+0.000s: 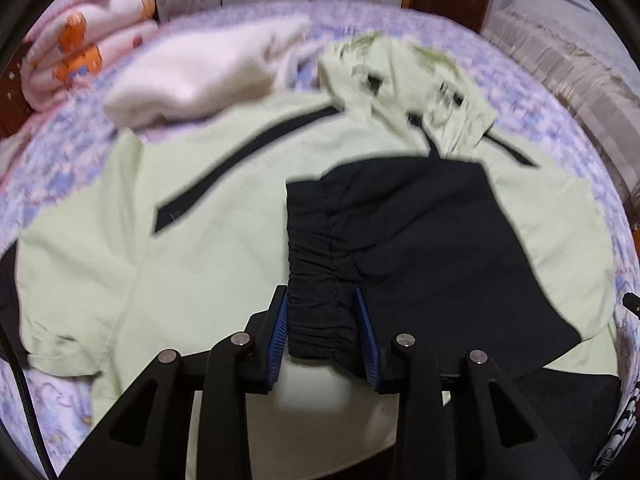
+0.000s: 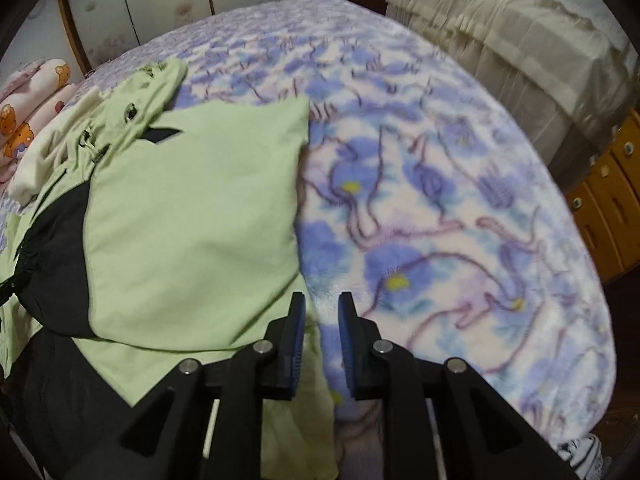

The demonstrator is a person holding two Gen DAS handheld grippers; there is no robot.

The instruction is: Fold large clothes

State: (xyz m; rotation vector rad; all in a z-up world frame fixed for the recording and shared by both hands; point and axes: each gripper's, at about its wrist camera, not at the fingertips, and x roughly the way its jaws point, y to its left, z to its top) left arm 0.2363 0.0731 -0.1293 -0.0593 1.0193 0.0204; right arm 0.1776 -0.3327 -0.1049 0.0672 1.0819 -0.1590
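Jacket [image 1: 208, 208] pale green and black, spread on floral blanket [image 2: 440, 200], black cuff [image 1: 316, 300] between left gripper [image 1: 322, 312] parted jaws, untouched, right gripper [image 2: 322, 320] open over blanket edge.

A pale green jacket [image 1: 208, 240] with black trim is lying spread flat on the bed. Its black sleeve [image 1: 400, 248] is lying folded across the body, the gathered cuff [image 1: 312, 280] pointing toward the near edge. The hood [image 1: 404, 84] is lying crumpled at the far end.
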